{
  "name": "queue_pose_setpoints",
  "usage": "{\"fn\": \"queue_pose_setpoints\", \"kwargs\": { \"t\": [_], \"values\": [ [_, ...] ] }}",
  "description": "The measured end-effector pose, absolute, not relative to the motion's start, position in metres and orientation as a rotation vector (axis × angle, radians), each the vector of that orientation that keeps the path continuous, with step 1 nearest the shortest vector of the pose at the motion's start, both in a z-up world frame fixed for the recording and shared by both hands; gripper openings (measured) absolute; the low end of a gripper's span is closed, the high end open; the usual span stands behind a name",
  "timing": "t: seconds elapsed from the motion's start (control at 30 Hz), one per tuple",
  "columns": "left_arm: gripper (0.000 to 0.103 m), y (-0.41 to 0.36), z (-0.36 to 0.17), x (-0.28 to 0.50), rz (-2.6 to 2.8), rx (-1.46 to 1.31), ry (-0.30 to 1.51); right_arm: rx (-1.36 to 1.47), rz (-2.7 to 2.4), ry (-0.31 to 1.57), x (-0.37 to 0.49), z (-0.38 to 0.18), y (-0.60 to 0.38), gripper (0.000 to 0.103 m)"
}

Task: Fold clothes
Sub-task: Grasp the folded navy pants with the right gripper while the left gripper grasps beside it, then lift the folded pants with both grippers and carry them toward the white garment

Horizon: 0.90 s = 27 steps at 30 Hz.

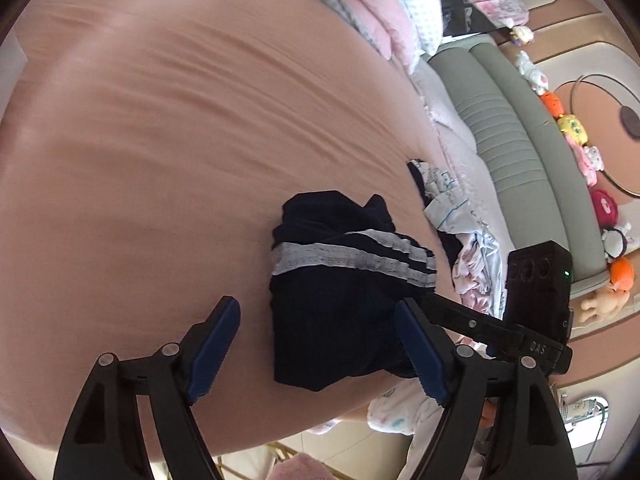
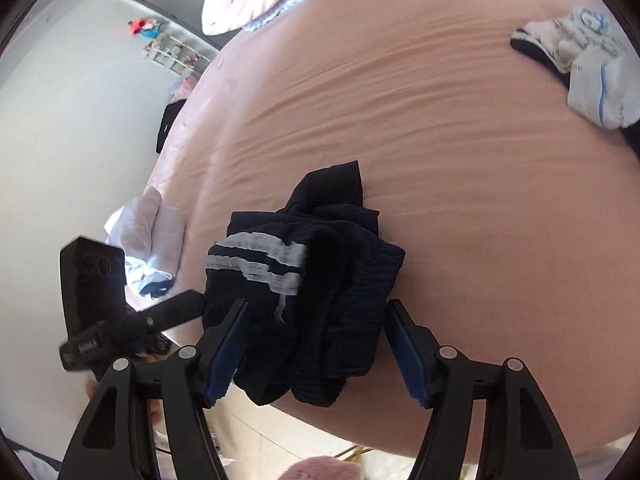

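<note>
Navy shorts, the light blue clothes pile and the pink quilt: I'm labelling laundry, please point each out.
navy shorts (image 2: pixel 320 292), right wrist view, dark fabric beside the white stripes.
light blue clothes pile (image 1: pixel 452 208), left wrist view, pale blue garment on top.
pink quilt (image 1: pixel 384 12), left wrist view, its pink fold.

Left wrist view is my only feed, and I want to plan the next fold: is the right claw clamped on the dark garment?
Observer: No. The right claw is open, and the dark garment lies between its fingers.
Operator: Anything loose on it?
Observer: A grey drawstring hangs from below the striped band, on the side nearest the claw.
Operator: Anything else over on that side?
Observer: A pale cloth lies at the left edge of the bed, apart from the garment.
</note>
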<state>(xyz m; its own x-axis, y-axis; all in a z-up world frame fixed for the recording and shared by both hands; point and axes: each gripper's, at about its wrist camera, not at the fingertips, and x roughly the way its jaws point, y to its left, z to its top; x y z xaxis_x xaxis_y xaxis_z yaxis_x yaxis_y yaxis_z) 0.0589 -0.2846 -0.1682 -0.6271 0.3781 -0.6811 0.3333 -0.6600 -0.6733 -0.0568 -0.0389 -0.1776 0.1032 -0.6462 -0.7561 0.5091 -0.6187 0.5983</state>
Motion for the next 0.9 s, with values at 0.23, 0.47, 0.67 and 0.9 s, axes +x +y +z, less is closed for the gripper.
{"fn": "queue_pose_setpoints", "kwargs": {
  "t": [0.23, 0.47, 0.67, 0.9],
  "values": [
    [0.086, -0.276, -0.172, 0.048, 2.486, -1.361, -1.278, 1.545, -1.684, -0.209, -0.064, -0.185, -0.039, 0.072],
    [0.086, -0.284, -0.183, 0.041, 2.412, -1.262, -1.436, 1.547, -1.708, -0.265, -0.069, -0.196, -0.053, 0.078],
    [0.085, -0.284, -0.187, 0.042, 2.392, -1.206, -1.480, 1.520, -1.751, -0.347, -0.071, -0.202, -0.059, 0.088],
    [0.036, -0.291, -0.201, 0.060, 2.431, -1.203, -1.644, 1.543, -1.791, -0.377, -0.077, -0.203, -0.051, 0.072]
  ]
}}
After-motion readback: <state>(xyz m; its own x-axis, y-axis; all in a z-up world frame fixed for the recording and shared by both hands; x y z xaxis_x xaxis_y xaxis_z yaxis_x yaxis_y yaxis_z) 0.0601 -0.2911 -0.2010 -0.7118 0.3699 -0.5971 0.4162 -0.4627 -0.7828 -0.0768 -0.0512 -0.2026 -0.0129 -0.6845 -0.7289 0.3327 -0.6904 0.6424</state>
